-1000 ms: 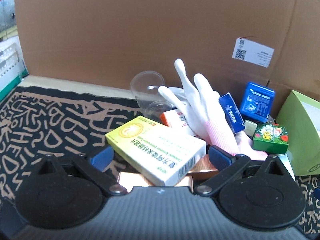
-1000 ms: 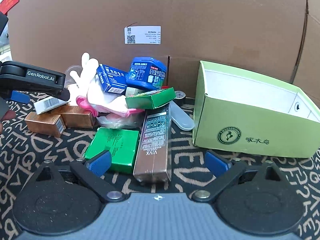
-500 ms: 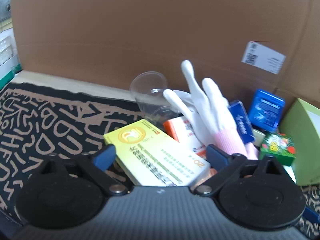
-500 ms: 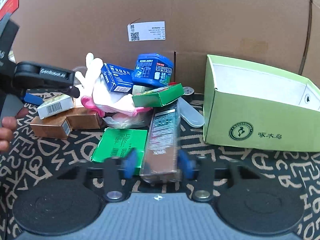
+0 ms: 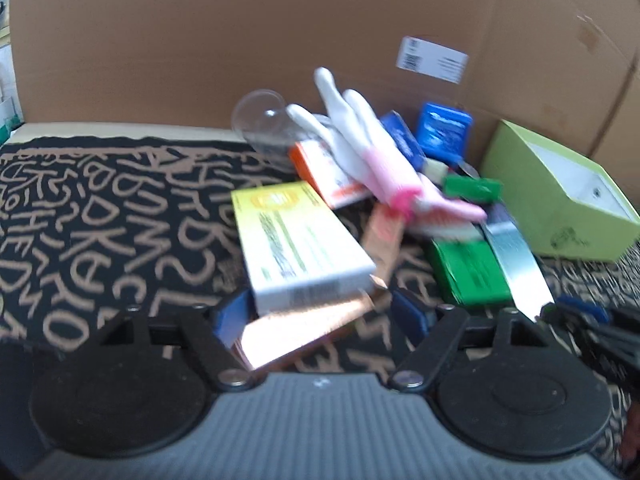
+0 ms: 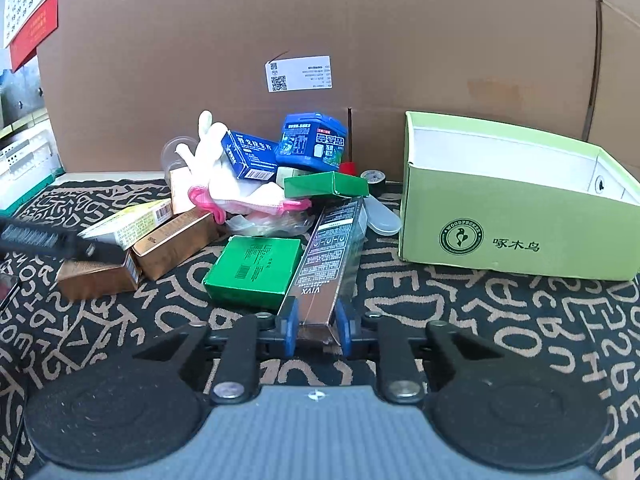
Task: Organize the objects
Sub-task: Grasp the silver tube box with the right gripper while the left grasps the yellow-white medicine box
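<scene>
Storeroom-like corner — cardboard wall (image 6: 360, 20), wall calendar (image 6: 28, 12).

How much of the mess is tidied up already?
Hardly any. The green box looks empty, at least the part you can see. The right gripper has just closed on the long shiny box. The left gripper is open around the yellow box. The gloves and the other boxes are piled up.

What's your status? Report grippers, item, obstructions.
Right gripper jaws just closed on long VIVX box. Left gripper open, closing around yellow box. Green box touching alongside.
</scene>
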### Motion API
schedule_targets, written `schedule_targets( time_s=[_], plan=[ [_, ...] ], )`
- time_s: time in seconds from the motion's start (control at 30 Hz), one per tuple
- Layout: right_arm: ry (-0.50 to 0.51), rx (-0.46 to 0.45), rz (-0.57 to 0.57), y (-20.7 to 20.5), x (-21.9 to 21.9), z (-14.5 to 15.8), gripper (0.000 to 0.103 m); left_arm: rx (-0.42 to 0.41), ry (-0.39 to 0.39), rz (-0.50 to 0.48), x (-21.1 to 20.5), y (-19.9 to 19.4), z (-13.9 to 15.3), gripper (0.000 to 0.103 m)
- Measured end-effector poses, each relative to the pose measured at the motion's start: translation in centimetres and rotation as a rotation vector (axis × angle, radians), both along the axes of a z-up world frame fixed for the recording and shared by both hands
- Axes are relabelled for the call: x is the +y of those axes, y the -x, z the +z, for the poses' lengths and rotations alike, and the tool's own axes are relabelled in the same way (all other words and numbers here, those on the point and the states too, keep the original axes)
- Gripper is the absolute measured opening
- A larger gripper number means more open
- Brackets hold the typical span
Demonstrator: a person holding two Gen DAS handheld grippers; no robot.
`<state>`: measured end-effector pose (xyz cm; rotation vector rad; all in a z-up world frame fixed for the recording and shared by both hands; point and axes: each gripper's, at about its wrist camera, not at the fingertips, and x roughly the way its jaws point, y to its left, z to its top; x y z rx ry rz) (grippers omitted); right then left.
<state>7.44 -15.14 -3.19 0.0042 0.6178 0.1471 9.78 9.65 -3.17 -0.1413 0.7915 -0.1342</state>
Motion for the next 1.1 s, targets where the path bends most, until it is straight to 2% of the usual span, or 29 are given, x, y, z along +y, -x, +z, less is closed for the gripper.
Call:
schedule_targets(
  time_s=[0.03, 0.1, 0.17, 0.27, 0.33, 0.4, 0.43, 0.5, 0.57, 0.6, 0.67, 0.8, 0.97, 1.03, 1.1],
  plan=[
    [0.009, 0.002, -0.003, -0.1, 0.1, -0.1, 0.043, -0.005, -0.006, -0.001, -0.1, 0.3, 0.1, 0.089],
    [0.025, -0.007, -0.005, -0.3, 0.5, -0.1, 0.056, -0.038, -0.033, 0.003, -0.3, 0.9, 0.8, 0.095],
    [0.044, -0.009, 0.002, -0.7, 1.1, -0.2, 0.056, -0.085, -0.063, 0.008, -0.6, 0.8, 1.7, 0.103],
    [0.081, -0.007, 0.008, -1.6, 2.0, -0.5, 0.056, -0.120, -0.123, 0.035, -1.0, -0.6, 2.4, 0.103],
    [0.120, -0.002, 0.005, -2.0, 2.4, -0.9, 0.055, -0.111, -0.146, 0.044, -1.0, -2.0, 2.0, 0.103],
    [0.123, -0.003, 0.006, -2.0, 2.3, -1.1, 0.048, -0.076, -0.155, 0.050, -0.9, -3.5, 1.1, 0.103],
    [0.112, -0.005, 0.007, -1.8, 2.1, -1.1, 0.048, -0.060, -0.153, 0.048, -0.7, -4.0, 0.6, 0.101],
    [0.075, -0.003, 0.009, -1.3, 1.4, -0.7, 0.048, -0.026, -0.129, 0.026, -0.3, -4.5, -0.2, 0.079],
    [0.034, 0.000, 0.017, -0.4, 0.6, -0.2, 0.047, -0.019, -0.084, 0.008, 0.2, -4.4, -0.5, 0.077],
    [0.017, 0.006, 0.024, 0.0, 0.2, 0.1, 0.047, -0.019, -0.086, 0.003, 0.2, -4.2, -0.4, 0.076],
    [-0.021, 0.021, 0.044, 1.2, -0.7, 0.5, 0.047, -0.023, -0.090, -0.020, 0.3, -3.4, -0.2, 0.075],
    [-0.075, 0.051, 0.074, 4.2, -2.5, 0.8, 0.047, -0.041, -0.044, -0.120, -0.2, 0.0, 1.1, 0.074],
    [-0.017, 0.098, 0.076, 7.5, -3.3, 0.3, 0.048, -0.078, -0.038, -0.295, -3.2, 6.0, 1.5, 0.074],
    [0.006, 0.087, 0.065, 8.1, -3.4, 0.3, 0.056, -0.064, -0.043, -0.355, -4.5, 7.6, 0.9, 0.075],
    [0.018, 0.076, 0.050, 8.0, -3.6, 0.4, 0.058, -0.046, -0.091, -0.362, -5.7, 8.2, 0.1, 0.082]
  ],
)
